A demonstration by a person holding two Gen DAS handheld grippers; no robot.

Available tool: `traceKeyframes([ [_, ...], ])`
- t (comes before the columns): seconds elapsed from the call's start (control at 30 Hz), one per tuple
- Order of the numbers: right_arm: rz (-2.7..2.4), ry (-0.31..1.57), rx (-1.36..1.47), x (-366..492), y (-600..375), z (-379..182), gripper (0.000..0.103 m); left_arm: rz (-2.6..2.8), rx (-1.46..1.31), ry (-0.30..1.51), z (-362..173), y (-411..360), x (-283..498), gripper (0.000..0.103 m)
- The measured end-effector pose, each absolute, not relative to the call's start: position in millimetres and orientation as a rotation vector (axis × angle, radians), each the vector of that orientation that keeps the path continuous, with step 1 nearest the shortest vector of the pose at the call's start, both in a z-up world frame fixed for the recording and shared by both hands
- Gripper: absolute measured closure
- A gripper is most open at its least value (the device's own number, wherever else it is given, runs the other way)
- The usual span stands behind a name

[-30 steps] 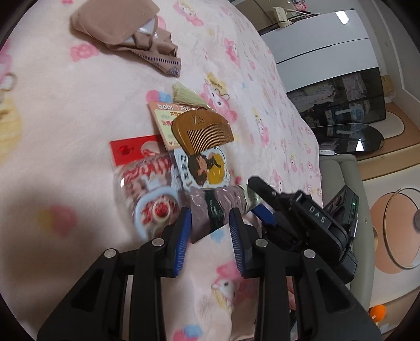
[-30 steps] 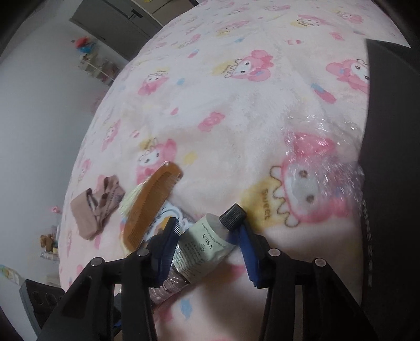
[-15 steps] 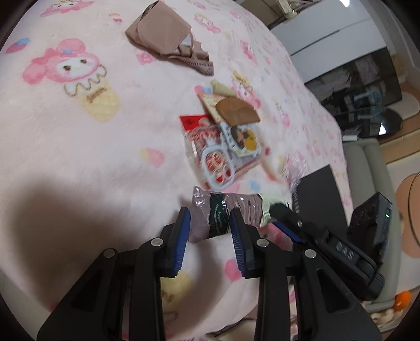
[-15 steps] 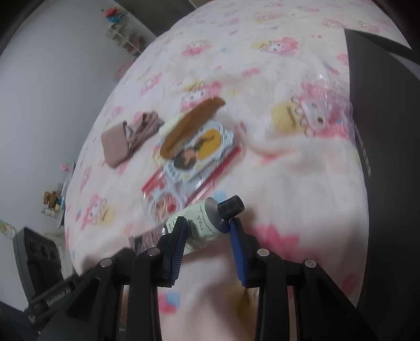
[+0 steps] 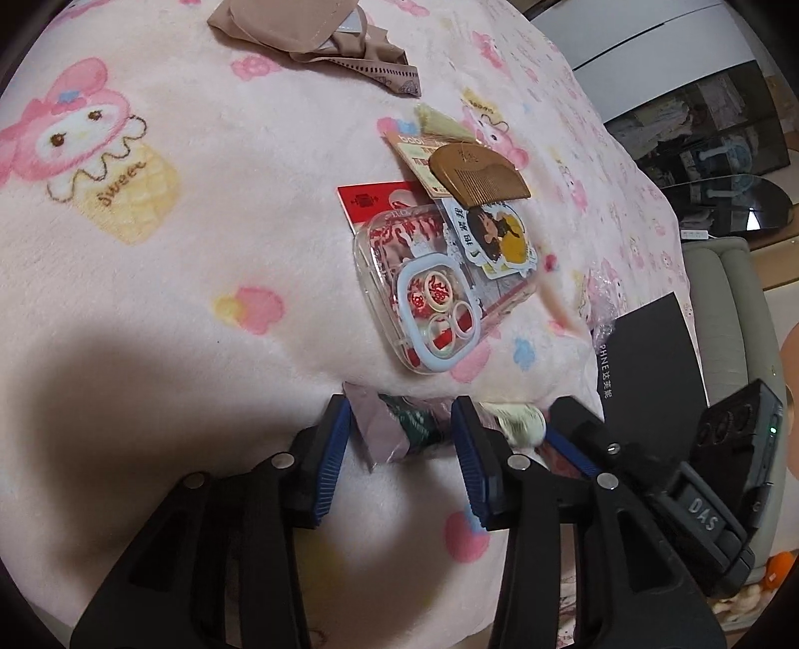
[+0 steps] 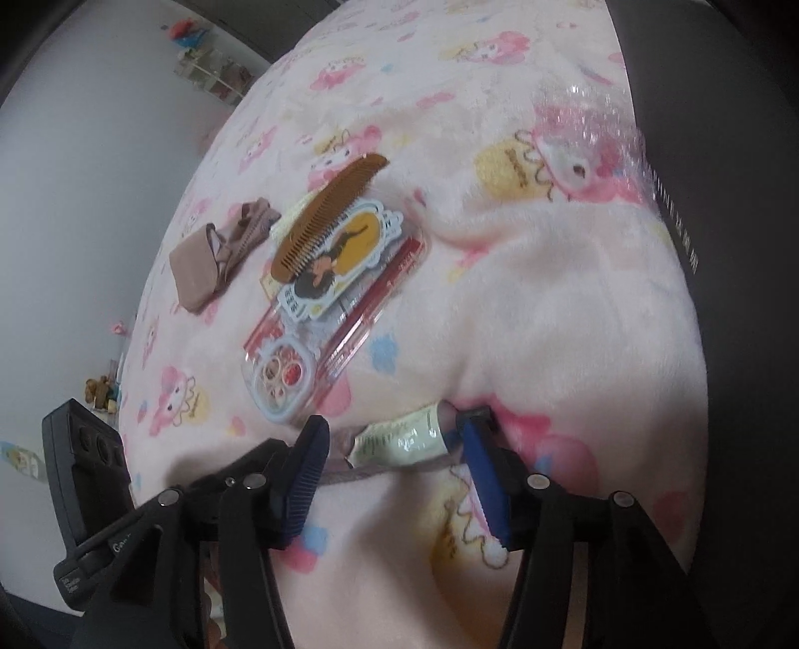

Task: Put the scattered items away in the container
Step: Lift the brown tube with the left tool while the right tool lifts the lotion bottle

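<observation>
My left gripper (image 5: 402, 414) has its jaws opening around a mauve packet with a green label (image 5: 389, 432), which lies in a fold of the pink blanket; the pads no longer press it. My right gripper (image 6: 396, 419) is opening too, with a pale green tube (image 6: 399, 439) lying loose between its blue pads. The same tube (image 5: 519, 422) shows right of the left gripper. The black box (image 5: 649, 369) lies to the right, and fills the right edge in the right wrist view (image 6: 724, 150).
A wooden comb (image 5: 477, 177), a cartoon sticker card (image 5: 499, 237), a clear phone case with red print (image 5: 424, 294), a red envelope (image 5: 369, 199) and a beige pouch (image 5: 299, 25) lie on the blanket. Bubble wrap (image 6: 589, 125) lies beside the box. A sofa (image 5: 724, 299) stands beyond the bed.
Both grippers carried the tube and packet away from the pile toward the bed's near edge. Both sets of jaws have since widened and let go.
</observation>
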State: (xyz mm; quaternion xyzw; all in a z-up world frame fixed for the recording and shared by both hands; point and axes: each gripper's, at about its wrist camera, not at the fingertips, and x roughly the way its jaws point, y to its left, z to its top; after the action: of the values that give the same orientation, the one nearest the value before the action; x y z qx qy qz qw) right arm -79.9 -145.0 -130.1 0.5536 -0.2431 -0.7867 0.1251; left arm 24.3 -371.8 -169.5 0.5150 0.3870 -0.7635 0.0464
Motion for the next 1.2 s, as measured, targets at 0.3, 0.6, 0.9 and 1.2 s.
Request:
traceKeyframes([
  [0.3, -2.333, -0.667, 1.643, -90.3, -144.4, -137.9, 0.048, -2.321, 1.387, 1.324, -159.9, -384.6, 39.4, 0.061],
  [0.6, -2.263, -0.494, 1.726, -96.6, -158.8, -144.4, 0.048, -2.230, 1.597, 1.141, -164.6, -370.2, 25.8, 0.061],
  [0.9, -2.232, -0.436, 1.802, -92.2, -164.0, -153.7, 0.047, -2.251, 1.608, 1.037, -164.4, -349.9, 18.6, 0.052],
  [1.2, -2.202, -0.524, 1.706, -83.3, -152.5, -121.3, 0.050, -2.283, 1.529, 1.088, -121.5, -350.3, 36.0, 0.052],
])
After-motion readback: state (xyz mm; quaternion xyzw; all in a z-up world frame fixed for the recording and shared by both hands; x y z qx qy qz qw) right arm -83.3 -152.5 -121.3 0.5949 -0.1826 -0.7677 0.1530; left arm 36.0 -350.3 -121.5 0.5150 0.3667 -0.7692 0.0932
